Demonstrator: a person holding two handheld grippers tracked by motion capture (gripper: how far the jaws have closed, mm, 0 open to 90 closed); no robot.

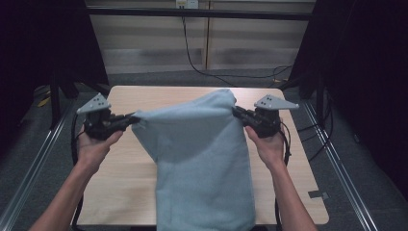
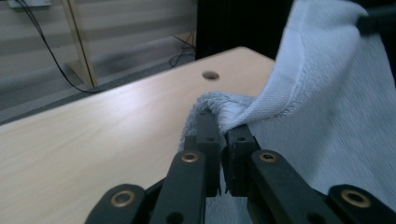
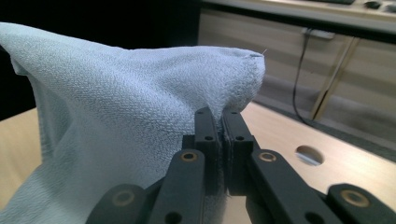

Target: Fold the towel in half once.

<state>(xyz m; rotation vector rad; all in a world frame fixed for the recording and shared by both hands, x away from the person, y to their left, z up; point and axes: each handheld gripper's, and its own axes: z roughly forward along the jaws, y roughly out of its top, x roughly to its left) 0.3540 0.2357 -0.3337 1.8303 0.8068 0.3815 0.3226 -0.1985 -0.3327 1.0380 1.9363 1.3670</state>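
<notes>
Left gripper (image 1: 136,120) and right gripper (image 1: 236,113), mid-frame, each pinch a towel (image 1: 202,159) corner; lifted, likely mid-fold. Next: lay it flat.

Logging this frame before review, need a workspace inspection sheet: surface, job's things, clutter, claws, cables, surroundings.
Surface: light wooden table, round hole near its far edge.
Job's things: pale blue towel, held up by two top corners, lower end draped over the table's near edge.
Clutter: nothing seen.
Claws: left claw shut on towel corner; right claw shut on the other corner.
Cables: black cable across the floor beyond the table; one trails from each claw.
Surroundings: dark curtains at both sides, grey floor, pale wall panel behind.
</notes>
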